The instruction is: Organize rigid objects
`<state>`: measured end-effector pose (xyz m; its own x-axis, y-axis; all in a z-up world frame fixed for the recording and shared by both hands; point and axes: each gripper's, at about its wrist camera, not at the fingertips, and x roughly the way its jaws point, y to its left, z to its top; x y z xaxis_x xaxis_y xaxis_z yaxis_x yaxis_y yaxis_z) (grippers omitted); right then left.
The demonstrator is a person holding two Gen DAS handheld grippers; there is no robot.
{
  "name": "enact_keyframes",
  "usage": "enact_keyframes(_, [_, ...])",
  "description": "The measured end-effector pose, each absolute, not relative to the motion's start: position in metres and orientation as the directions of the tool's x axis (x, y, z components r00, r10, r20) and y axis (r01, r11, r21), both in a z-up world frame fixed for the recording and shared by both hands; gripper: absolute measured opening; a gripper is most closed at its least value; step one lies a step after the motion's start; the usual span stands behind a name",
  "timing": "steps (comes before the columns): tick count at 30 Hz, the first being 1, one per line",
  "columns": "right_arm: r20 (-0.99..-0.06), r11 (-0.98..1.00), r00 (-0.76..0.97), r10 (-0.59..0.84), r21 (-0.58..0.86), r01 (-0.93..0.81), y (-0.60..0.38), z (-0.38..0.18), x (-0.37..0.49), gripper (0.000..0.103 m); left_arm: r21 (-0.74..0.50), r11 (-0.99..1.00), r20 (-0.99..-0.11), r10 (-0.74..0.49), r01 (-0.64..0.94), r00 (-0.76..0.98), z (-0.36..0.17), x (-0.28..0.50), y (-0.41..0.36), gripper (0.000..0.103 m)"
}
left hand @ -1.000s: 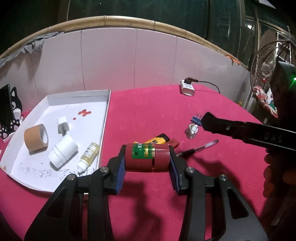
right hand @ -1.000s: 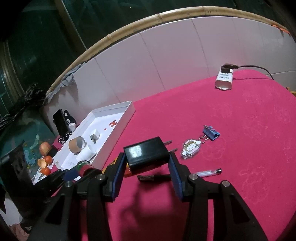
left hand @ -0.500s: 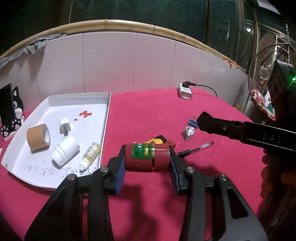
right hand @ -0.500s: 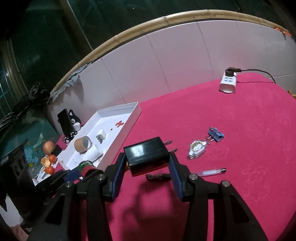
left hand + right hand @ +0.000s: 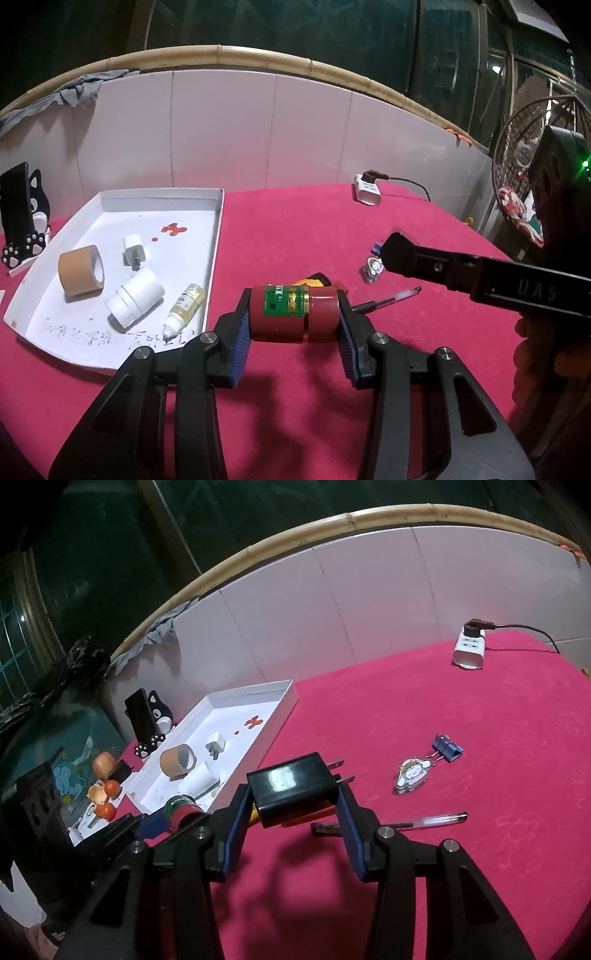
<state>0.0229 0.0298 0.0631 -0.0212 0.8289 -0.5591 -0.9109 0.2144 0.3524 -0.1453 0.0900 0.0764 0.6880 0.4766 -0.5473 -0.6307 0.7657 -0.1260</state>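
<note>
— Why do you hold both things above the cloth?

— My left gripper (image 5: 294,320) is closed on the red bottle (image 5: 294,313), which lies sideways between the pads, so I can carry it to the white tray (image 5: 218,236) on the left. My right gripper (image 5: 291,812) clamps the black charger (image 5: 293,788), prongs pointing right, I think for the same tray.

— What can you not see well?

— The yellow thing (image 5: 308,282) behind the bottle is mostly hidden; I cannot name it. The pen (image 5: 424,820) is partly covered by my right finger. The writing on the tray floor is too blurred to read.
</note>
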Motion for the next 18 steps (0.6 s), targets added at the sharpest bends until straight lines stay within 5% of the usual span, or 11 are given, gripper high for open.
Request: enact_keyframes(18, [-0.565,0.184,-0.035,0.824,0.326,-0.927,0.036,0.069,0.003,0.046,-0.149,0.760,-0.525,0.482,-0.633,0.702,0.081,-0.159,0.093,0.041])
